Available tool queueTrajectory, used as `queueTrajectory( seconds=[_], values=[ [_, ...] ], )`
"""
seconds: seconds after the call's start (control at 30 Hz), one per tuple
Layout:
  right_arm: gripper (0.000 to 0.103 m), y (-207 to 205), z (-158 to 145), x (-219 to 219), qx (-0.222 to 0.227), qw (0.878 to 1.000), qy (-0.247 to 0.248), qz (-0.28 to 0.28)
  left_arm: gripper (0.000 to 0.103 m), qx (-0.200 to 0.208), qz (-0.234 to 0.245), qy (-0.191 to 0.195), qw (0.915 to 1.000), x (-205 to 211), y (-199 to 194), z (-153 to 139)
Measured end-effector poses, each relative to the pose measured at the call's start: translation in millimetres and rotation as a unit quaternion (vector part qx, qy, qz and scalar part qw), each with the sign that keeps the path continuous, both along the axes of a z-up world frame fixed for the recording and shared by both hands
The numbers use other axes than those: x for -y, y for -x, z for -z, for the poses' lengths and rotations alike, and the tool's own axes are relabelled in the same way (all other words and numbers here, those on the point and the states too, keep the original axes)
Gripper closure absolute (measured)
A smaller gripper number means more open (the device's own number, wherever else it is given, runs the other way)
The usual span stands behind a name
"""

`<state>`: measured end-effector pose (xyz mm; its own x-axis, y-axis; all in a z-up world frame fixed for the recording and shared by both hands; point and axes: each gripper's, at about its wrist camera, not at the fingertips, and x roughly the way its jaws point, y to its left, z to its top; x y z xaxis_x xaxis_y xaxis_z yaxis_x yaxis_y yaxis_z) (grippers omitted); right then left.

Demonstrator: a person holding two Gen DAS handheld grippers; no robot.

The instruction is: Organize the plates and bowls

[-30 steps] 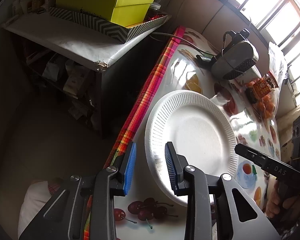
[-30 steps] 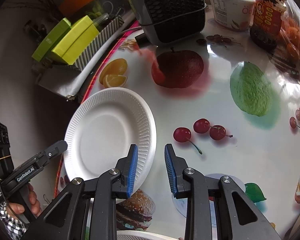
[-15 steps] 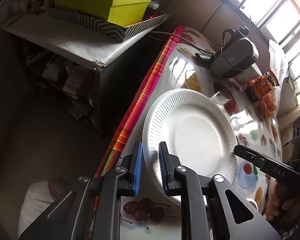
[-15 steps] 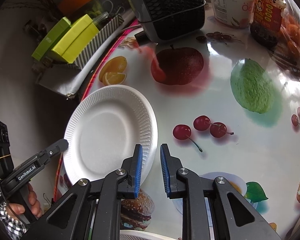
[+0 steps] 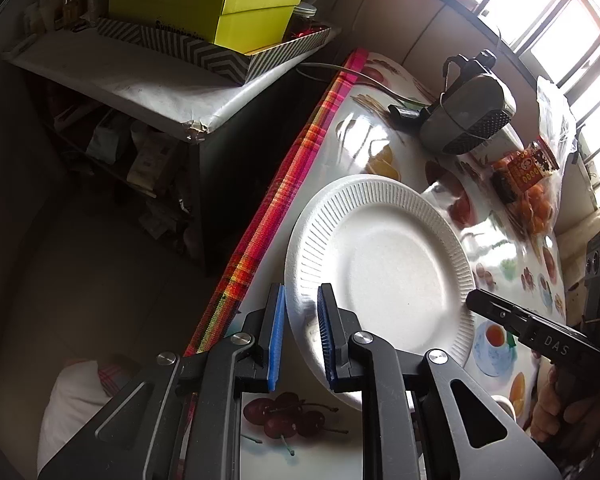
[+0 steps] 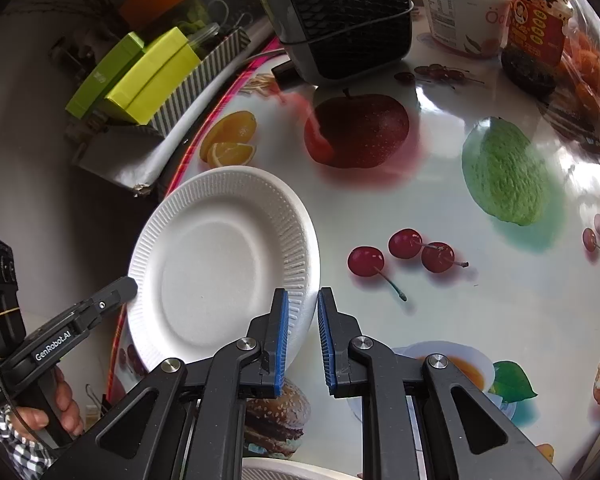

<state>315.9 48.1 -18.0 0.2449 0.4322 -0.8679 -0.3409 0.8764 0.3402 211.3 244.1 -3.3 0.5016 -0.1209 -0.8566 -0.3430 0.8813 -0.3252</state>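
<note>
White ribbed foam plate (image 5: 384,264) sits at the desk's (image 6: 440,184) plaid-trimmed edge. Your left claw (image 5: 300,332) and right claw (image 6: 303,336) have just been closing and now pinch opposite rims. Lift both together, level, or the thin foam will buckle.

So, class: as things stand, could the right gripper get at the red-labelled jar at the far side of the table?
Probably not right away: the right gripper is shut on the white plate's rim, as is the left gripper. Otherwise the tabletop towards the jar looks unobstructed.
</note>
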Motion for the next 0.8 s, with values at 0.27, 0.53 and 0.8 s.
queueTrajectory(
  seconds=[0.27, 0.53, 0.8],
  values=[
    [0.088, 6.6, -8.4, 4.4, 0.006, 1.0, -0.006, -0.001, 0.086, 0.006, 0.003, -0.004, 1.0, 2.8, 3.9, -7.8],
    [0.088, 19.1, -21.3, 11.7, 0.016, 1.0, -0.011, -0.005, 0.086, 0.012, 0.005, -0.007, 0.9999, 9.9, 12.5, -17.5],
    [0.088, 36.2, -36.1, 23.8, 0.029, 0.999, -0.018, -0.006, 0.086, 0.028, 0.013, -0.009, 0.9995, 21.3, 26.7, -33.0]
  ],
)
